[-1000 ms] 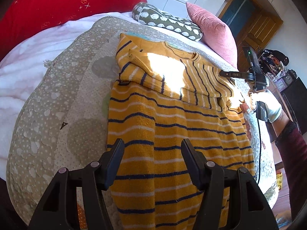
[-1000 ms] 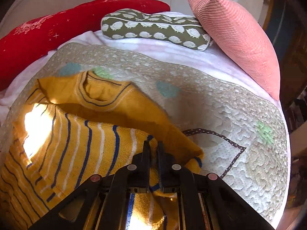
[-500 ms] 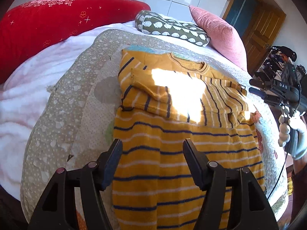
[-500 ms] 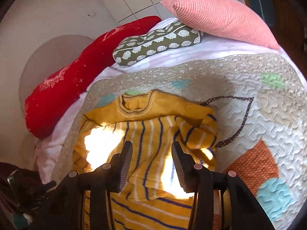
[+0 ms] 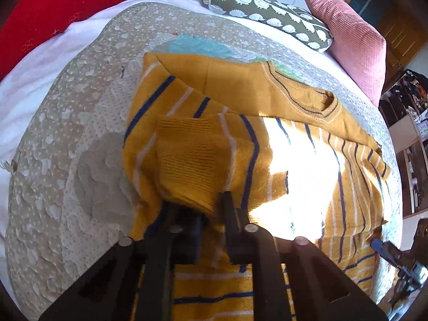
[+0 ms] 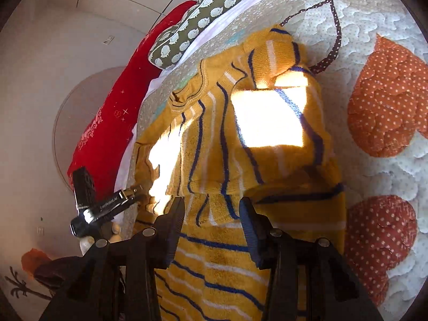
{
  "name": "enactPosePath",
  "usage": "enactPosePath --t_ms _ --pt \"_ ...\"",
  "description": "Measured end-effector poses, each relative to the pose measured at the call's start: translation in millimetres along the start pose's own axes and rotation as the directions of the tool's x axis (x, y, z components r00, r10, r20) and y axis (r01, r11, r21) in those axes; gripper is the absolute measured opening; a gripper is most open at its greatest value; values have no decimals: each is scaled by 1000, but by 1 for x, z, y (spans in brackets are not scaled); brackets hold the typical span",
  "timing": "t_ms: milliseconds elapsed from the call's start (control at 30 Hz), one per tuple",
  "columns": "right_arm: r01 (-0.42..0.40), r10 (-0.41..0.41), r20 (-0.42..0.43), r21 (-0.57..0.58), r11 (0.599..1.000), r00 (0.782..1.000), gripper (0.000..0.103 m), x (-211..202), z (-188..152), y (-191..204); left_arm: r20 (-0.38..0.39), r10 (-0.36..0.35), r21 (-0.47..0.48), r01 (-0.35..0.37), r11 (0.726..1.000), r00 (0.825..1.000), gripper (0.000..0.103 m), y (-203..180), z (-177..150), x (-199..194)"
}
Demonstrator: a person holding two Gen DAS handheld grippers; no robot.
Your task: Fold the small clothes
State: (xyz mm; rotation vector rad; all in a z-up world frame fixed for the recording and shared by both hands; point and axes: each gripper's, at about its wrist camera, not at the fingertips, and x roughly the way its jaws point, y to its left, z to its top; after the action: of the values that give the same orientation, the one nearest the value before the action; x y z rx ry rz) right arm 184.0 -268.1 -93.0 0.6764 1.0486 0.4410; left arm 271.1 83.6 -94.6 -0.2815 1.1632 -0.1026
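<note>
On a bed covered with a dotted quilt (image 5: pixel 80 160), pillows at the far end, found the yellow striped sweater (image 5: pixel 281 101) lying flat, collar toward the pillows. Judged the folding as perhaps half done: right sleeve (image 6: pixel 281 53) laid inward over the chest, left sleeve cuff (image 5: pixel 187 160) brought over the chest too, lower body not yet folded up toward the collar. Saw the left gripper (image 5: pixel 199 208) with fingers narrowed around that cuff, cloth bunched between them, apparently clamped. Saw the right gripper (image 6: pixel 211 214) just above the body of the sweater, fingers wide apart and holding nothing. Could not see the hem, cut off below both views and covered by the gripper bodies. Lost the stripes and creases on the chest in the bright patch of sun. Could not confirm how firmly the left fingers pinched.
</note>
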Motion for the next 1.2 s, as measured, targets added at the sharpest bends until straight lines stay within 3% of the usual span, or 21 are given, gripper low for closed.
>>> enactPosePath --t_ms 33,200,367,467,533,567,633,733,833,967,1067,1200 --pt "26 -25 17 -33 999 1000 46 -8 -7 3 5 -18 -27 18 999 1000 8 7 1 -4" --pt "102 -92 105 -94 990 990 47 -43 -37 3 43 43 -12 -42 999 998 7 16 -10 -7" --pt "156 -144 182 -55 986 973 47 -71 -78 -7 71 21 -30 -19 999 997 9 19 -15 -14" --pt "219 -210 210 -20 976 955 50 -87 -111 -12 103 16 20 -18 1000 995 13 14 -28 -29" --pt "241 -240 214 21 970 947 51 -93 -128 -19 138 14 63 -23 998 990 21 6 -41 -45" --pt "257 -259 217 34 966 941 51 -96 -136 -21 164 12 85 -26 996 986 25 2 -51 -56" --pt "292 -293 221 39 956 930 52 -99 -152 -26 231 19 127 -50 991 973 44 -8 -73 -82" --pt "299 -300 242 43 953 923 54 -99 -164 -28 342 41 175 -107 979 939 68 -21 -111 -120" --pt "300 -301 251 43 953 920 64 -96 -165 -26 410 31 187 -117 975 912 80 -25 -149 -148" --pt "329 -316 270 -3 944 909 87 -85 -165 -14 432 8 184 -97 978 902 81 -22 -177 -164" --pt "365 -340 281 -43 930 898 101 -75 -167 -5 461 59 173 -155 973 885 81 -20 -183 -169" --pt "431 -400 309 -37 902 863 102 -67 -171 1 494 94 152 -193 969 864 81 -12 -184 -176"
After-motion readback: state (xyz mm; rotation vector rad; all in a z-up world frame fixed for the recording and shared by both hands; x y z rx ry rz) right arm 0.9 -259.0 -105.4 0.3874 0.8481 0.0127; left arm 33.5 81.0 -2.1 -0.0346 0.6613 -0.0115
